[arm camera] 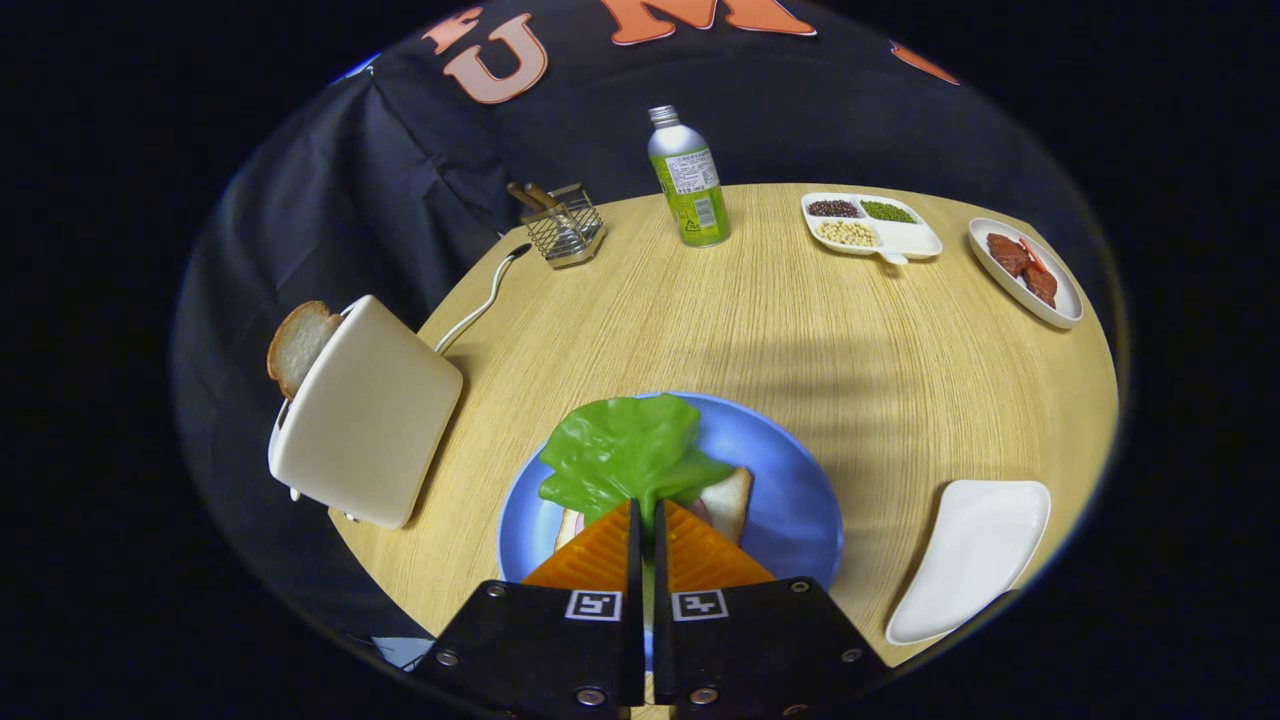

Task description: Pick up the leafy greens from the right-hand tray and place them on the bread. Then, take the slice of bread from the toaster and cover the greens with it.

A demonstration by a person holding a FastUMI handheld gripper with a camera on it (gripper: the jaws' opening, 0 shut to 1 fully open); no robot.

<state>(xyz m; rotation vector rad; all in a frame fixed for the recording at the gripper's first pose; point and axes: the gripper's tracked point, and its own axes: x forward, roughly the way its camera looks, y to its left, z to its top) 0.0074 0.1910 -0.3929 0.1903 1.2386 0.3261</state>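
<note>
My gripper (645, 505) is shut on the leafy greens (625, 452), pinching their near edge between both fingers. The green leaf spreads out just ahead of the fingertips, over a slice of bread (728, 500) that lies on a blue plate (790, 480). Whether the leaf rests on the bread or hangs just above it I cannot tell. To the left stands a cream toaster (365, 415) with a slice of bread (297, 345) sticking out of its slot. At the right, near the table's edge, lies the white tray (975, 565), bare.
Farther back on the round wooden table (800, 330) stand a green and silver bottle (690, 180), a wire holder (567, 228), a divided white dish of beans (870, 225) and a white plate of red slices (1025, 270). The toaster's white cord (480, 305) runs toward the holder.
</note>
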